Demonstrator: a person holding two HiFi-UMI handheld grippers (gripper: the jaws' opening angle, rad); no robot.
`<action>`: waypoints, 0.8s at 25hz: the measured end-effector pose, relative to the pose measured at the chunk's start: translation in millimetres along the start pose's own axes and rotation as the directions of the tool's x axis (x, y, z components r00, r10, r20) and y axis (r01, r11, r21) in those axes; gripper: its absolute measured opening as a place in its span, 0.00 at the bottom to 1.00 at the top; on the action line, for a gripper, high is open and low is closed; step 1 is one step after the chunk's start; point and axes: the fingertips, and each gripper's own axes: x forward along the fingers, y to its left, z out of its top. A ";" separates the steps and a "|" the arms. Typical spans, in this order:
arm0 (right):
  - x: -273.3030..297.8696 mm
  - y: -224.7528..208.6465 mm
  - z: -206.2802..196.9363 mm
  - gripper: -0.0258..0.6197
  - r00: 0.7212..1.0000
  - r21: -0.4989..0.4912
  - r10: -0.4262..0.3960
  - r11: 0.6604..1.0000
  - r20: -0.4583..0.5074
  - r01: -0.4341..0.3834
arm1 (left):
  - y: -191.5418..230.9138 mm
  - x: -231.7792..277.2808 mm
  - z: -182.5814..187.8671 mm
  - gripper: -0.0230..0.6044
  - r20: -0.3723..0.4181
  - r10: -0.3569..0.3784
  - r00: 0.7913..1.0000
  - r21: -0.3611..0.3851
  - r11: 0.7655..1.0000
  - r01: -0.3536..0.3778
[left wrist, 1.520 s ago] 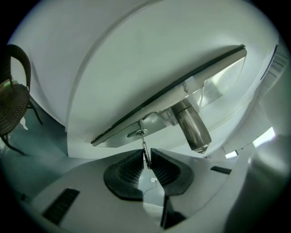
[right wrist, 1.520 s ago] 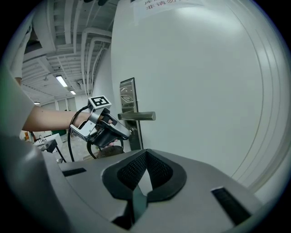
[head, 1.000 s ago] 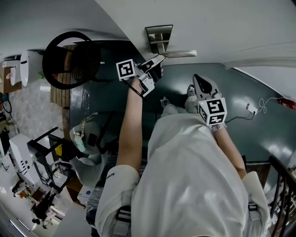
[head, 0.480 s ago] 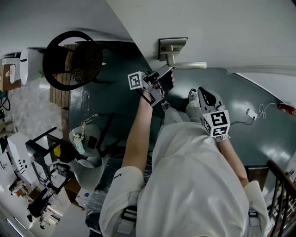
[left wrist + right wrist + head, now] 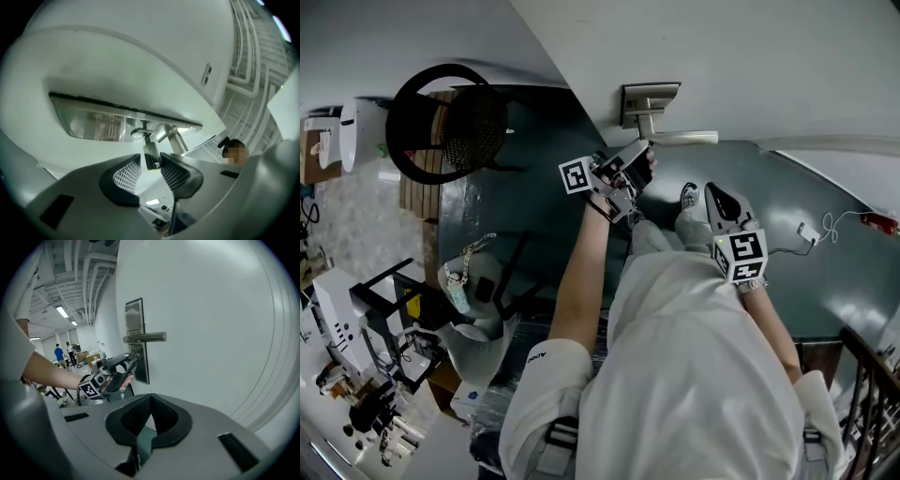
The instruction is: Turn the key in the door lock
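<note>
I'm opening my left gripper (image 5: 151,162) off the key (image 5: 151,152) between its jaws, probably stiff, slick metal, best pinched flat across its head

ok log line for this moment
left gripper: jaws just opening, pads off key | key: in lock, between jaws | right gripper: shut, empty

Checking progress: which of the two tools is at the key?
The left tool: the key sits between its jaws, which have just been opening. The right tool hangs back, shut and empty.
</note>
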 end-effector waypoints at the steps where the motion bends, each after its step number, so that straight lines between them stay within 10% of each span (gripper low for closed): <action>1: -0.3 0.7 0.0 0.03 1.000 0.001 0.004 1.000 0.003 -0.004 | 1.5 -3.4 -2.6 0.23 -0.023 0.045 0.999 0.033 0.998 -0.044; 4: -2.2 5.7 -2.0 0.03 1.000 -0.003 0.021 1.000 0.014 -0.021 | 6.0 -20.9 -12.0 0.26 -0.071 0.220 0.973 0.173 0.963 -0.205; 6: -3.9 9.3 -0.9 0.03 0.999 -0.009 0.036 0.999 0.024 -0.036 | 4.3 -33.9 -17.2 0.26 -0.078 0.348 0.934 0.318 0.897 -0.307; 13: -4.4 15.6 13.2 0.03 0.992 -0.008 0.105 0.994 0.071 -0.105 | -24.5 -46.4 -35.0 0.26 0.107 0.647 0.755 0.684 0.504 -0.528; 17: -8.0 19.6 26.9 0.03 0.978 -0.040 0.163 0.986 0.129 -0.159 | -47.8 -38.2 -53.0 0.17 0.241 0.670 0.702 0.746 0.334 -0.576; 20: -16.0 20.8 40.5 0.03 0.956 -0.069 0.224 0.974 0.187 -0.215 | -65.7 -31.6 -67.7 0.07 0.344 0.655 0.673 0.737 0.256 -0.626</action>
